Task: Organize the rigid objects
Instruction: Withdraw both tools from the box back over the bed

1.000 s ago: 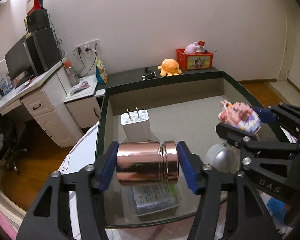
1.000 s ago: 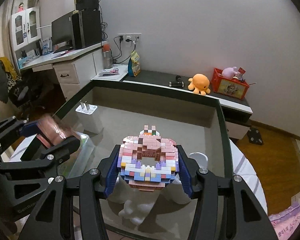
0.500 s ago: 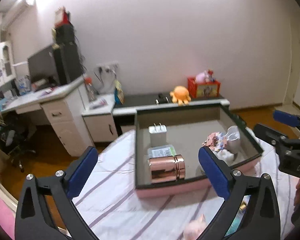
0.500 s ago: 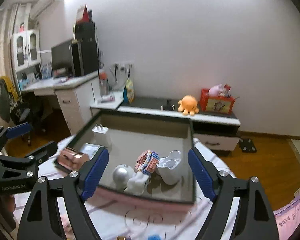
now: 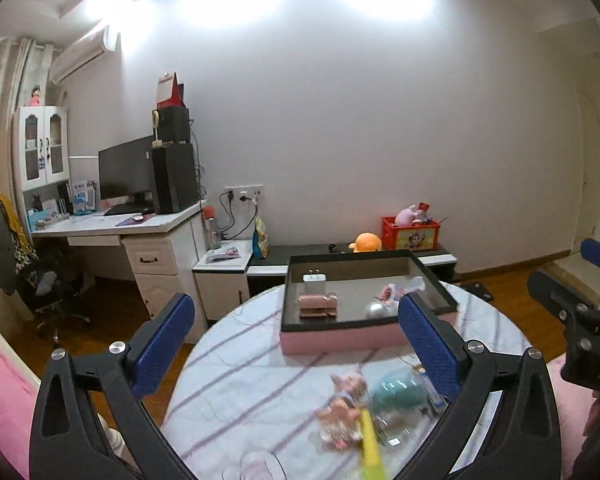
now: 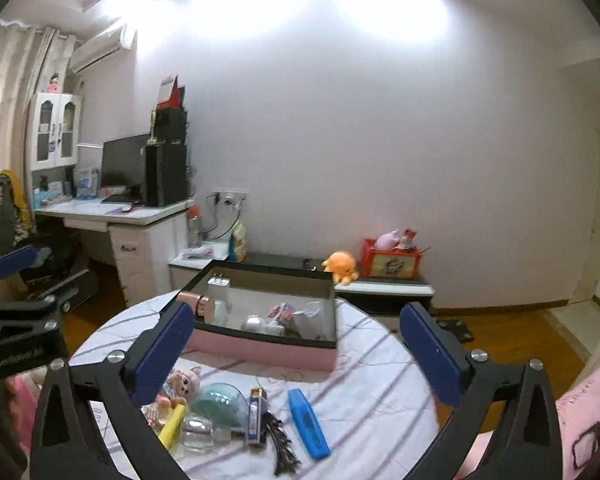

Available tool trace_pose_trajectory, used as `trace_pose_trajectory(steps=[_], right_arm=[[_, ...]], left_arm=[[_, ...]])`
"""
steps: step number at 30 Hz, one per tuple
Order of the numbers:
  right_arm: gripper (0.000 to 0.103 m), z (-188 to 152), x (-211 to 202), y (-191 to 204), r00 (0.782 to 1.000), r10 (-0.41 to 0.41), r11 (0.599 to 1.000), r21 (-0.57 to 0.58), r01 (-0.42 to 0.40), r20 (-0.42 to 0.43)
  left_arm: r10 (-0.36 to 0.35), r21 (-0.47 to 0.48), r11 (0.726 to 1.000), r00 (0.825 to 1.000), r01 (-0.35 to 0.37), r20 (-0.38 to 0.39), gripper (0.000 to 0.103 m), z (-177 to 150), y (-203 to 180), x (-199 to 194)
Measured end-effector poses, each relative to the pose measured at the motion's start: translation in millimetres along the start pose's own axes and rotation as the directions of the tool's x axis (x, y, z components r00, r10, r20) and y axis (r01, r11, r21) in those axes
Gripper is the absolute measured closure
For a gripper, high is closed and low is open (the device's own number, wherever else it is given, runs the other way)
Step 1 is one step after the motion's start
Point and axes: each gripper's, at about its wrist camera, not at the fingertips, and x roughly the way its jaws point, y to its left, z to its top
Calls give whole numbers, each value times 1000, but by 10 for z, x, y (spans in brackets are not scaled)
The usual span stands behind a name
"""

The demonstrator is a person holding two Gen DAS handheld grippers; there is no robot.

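The rigid objects fall into two groups: those already inside the pink-sided tray (image 6: 260,350) at the far part of the round worktop (image 6: 372,384), and those not yet collected on the striped cloth nearer the cameras. In the tray, from left to right in the right wrist view, are a copper-coloured canister (image 6: 196,305) lying on its side, a white plug adapter (image 6: 219,286) standing behind it, a silver ball (image 6: 253,323), a brick-built toy (image 6: 282,313) and a white cup-like piece (image 6: 310,318), close together along the right half. Outside the tray, again left to right, lie a small doll (image 6: 182,382), a yellow marker (image 6: 171,426), a teal domed item (image 6: 219,400), a lighter-like blue case (image 6: 254,414), a bunch of keys (image 6: 281,442) and a blue highlighter (image 6: 307,422). The left claw (image 5: 296,348) and the right claw (image 6: 296,350) are both spread wide and hold nothing, raised above the near edge of the worktop. By this count the sorting appears roughly half done, with about six loose pieces awaiting transfer.
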Motion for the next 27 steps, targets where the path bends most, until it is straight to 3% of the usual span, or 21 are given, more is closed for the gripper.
trace_pose_trajectory(steps=[3, 12, 21, 27], right_arm=[[0, -37, -196, 3, 1000, 13, 1000, 16, -13, 16], [0, -153, -438, -24, 1000, -17, 999, 38, 17, 3], [0, -195, -592, -8, 999, -36, 999, 36, 35, 11], [0, -247, -547, -63, 999, -47, 998, 42, 47, -10]], left_arm=[[-39, -5, 999, 999, 39, -4, 0, -70, -32, -152], [-50, 17, 999, 999, 50, 18, 0, -137, -98, -402], [-50, 20, 999, 998, 49, 37, 0, -143, -122, -442], [-42, 23, 999, 999, 42, 2, 0, -196, -72, -399]])
